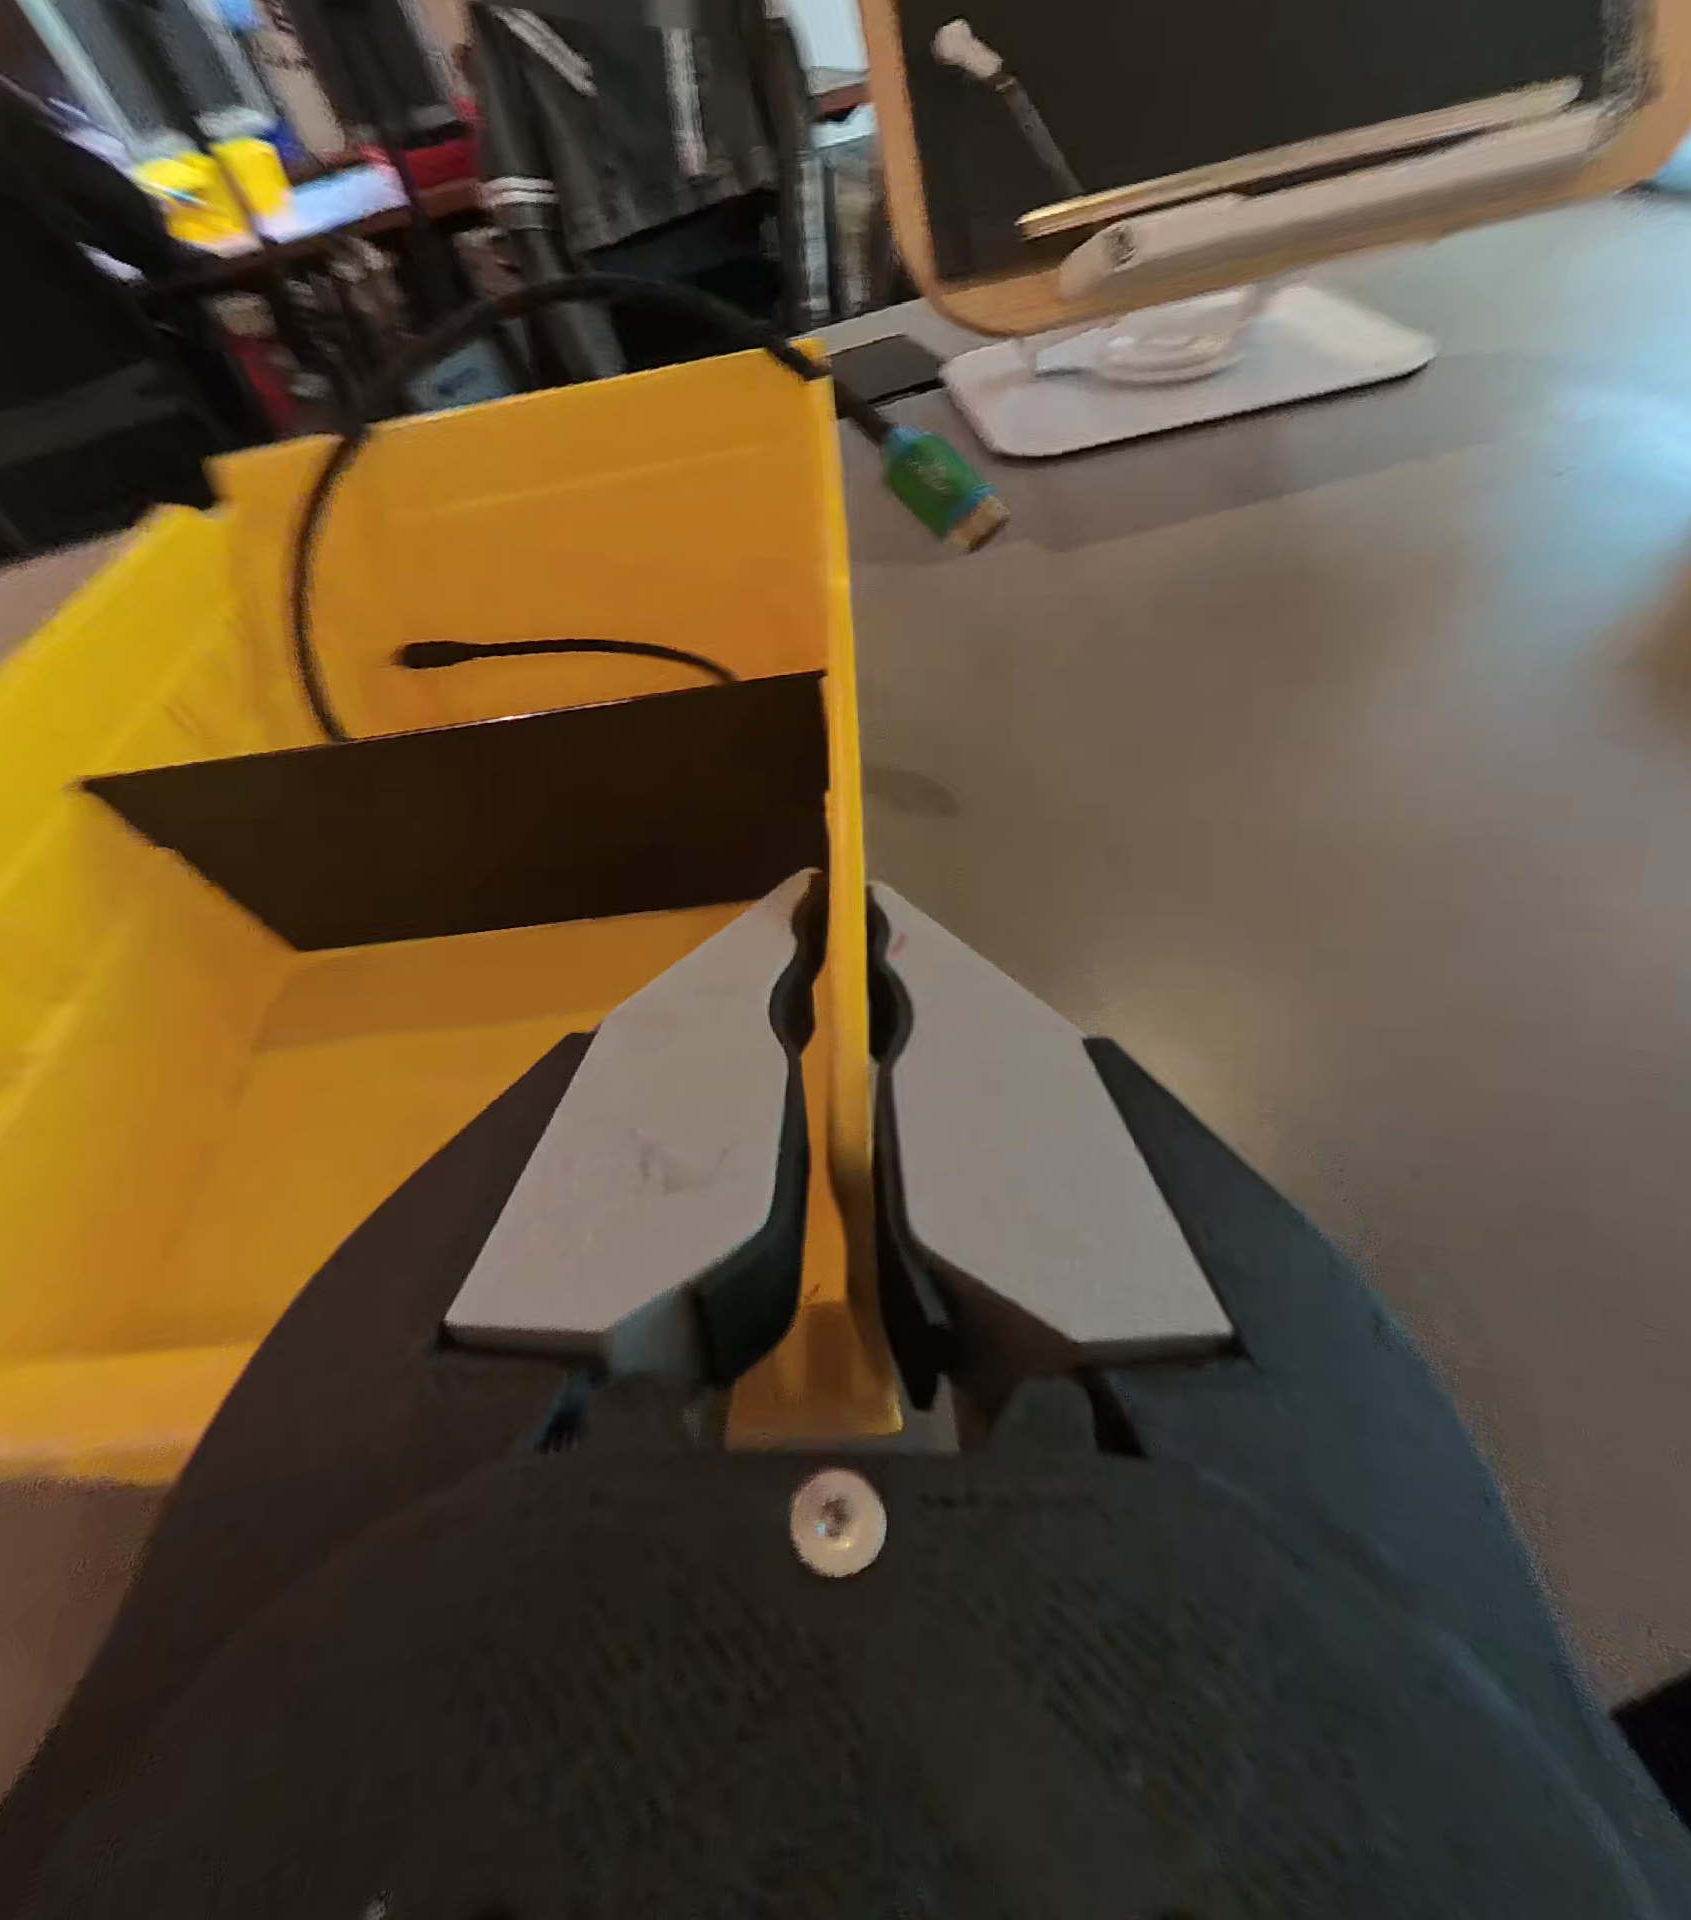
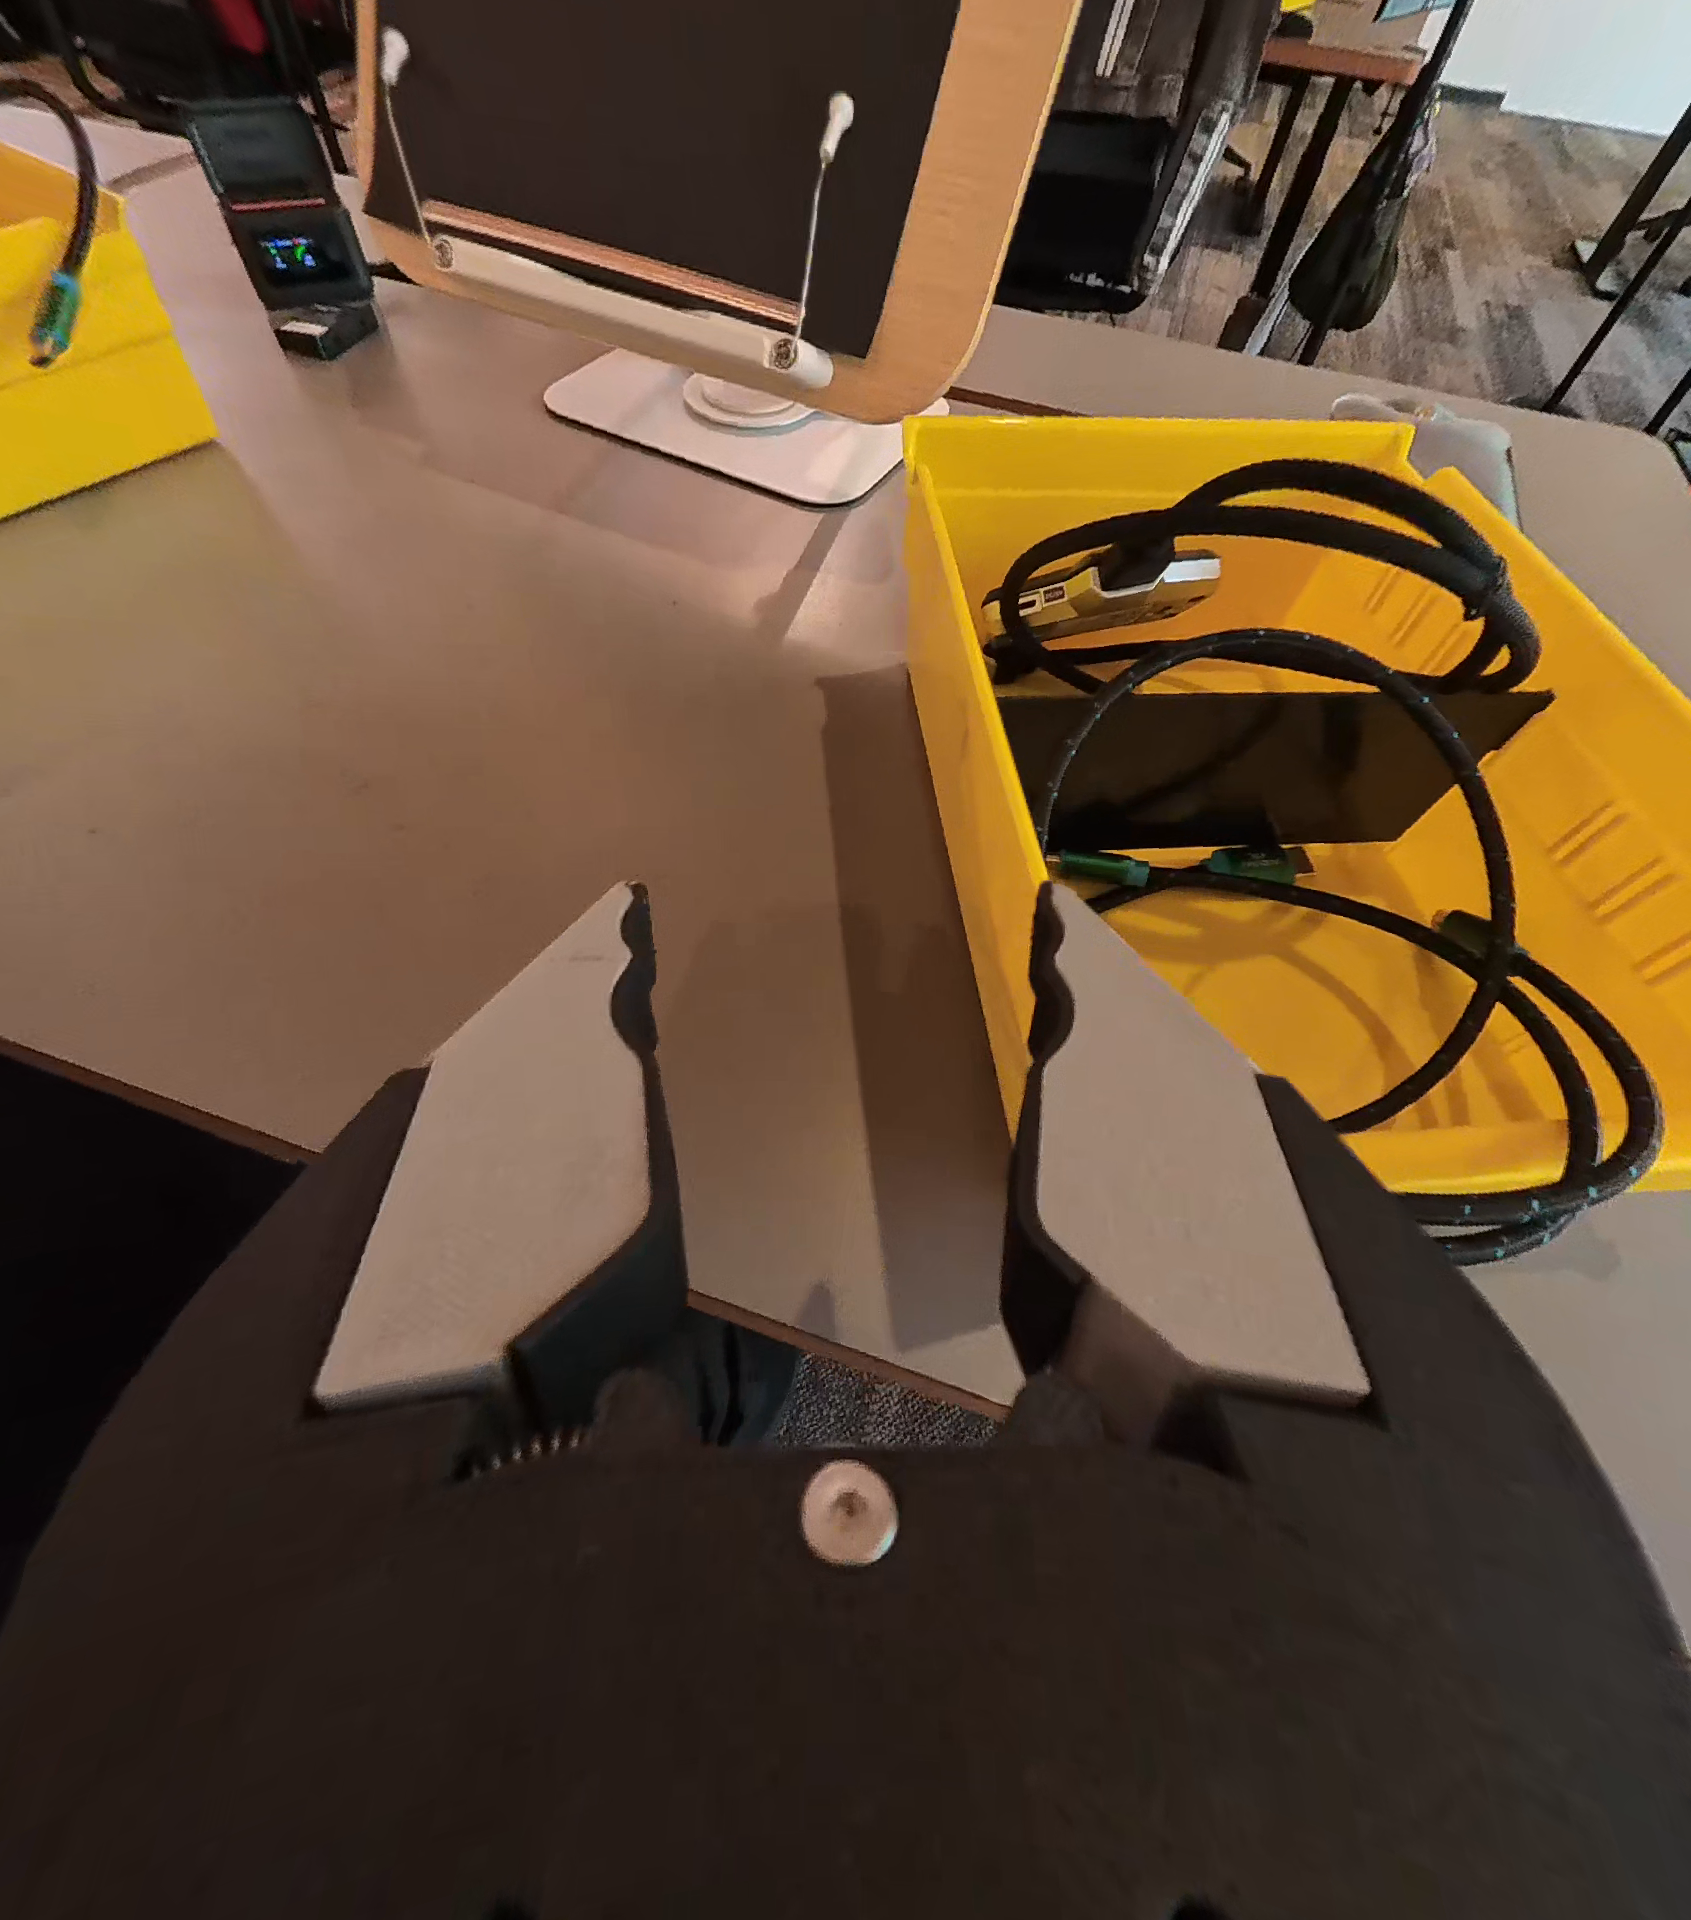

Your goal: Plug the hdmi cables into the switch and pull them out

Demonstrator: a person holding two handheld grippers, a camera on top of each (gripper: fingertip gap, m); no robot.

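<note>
HDMI cables and the switch sit apart, split between two yellow bins on the grey table (image 2: 405, 675).

In the left wrist view, the left gripper (image 1: 846, 914) is clamped on the right-hand wall of the left yellow bin (image 1: 550, 540), one finger inside and one outside. A black divider (image 1: 467, 810) crosses that bin at 10 o'clock from the fingertips. A black braided cable (image 1: 311, 561) loops over the bin's far rim, and its green plug (image 1: 940, 483) hangs outside the wall at 12 o'clock, above the table.

In the right wrist view, the right gripper (image 2: 841, 914) hovers over the table near its edge, jaws spread wide with nothing between them. At 2 o'clock stands the right yellow bin (image 2: 1651, 894), holding coiled black cables (image 2: 1485, 831), several green plugs (image 2: 1111, 868), a black divider (image 2: 1340, 758), and the silver switch (image 2: 1101, 603) at the far end with a cable plugged into it. A framed mirror on a white base (image 2: 716, 416) stands at 12 o'clock.
</note>
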